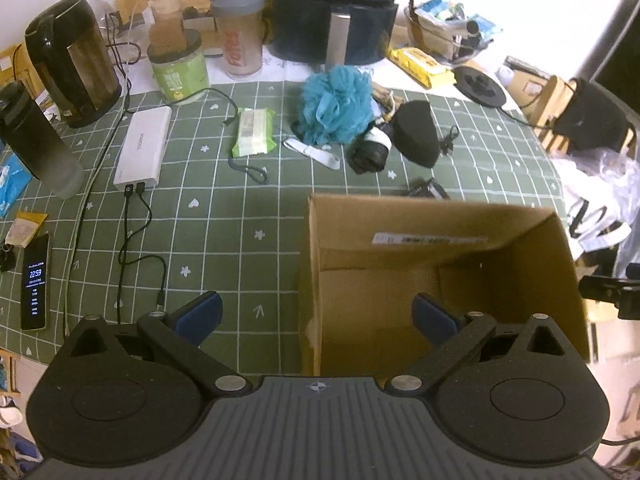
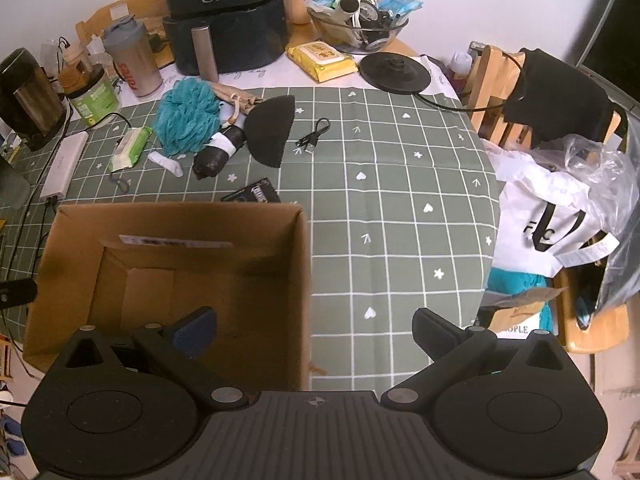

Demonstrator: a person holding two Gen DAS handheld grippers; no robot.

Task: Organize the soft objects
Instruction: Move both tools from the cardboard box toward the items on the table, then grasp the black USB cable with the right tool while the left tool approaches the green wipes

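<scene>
Both grippers, left (image 1: 317,317) & right (image 2: 315,328), hang w/ fingers spread wide, holding nothing, over cardboard box (image 1: 536,236); teal loofah (image 1: 335,106) sits beyond.

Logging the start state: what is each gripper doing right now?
Left gripper: open, holding nothing.
Right gripper: open, holding nothing.

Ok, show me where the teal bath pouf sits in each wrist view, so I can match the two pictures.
Left wrist view: the teal bath pouf lies upper centre, beyond the cardboard box, in front of the black air fryer.
Right wrist view: the pouf lies upper left, beyond the box.
Shared landmark: the black half-round pad just right of it.
</scene>
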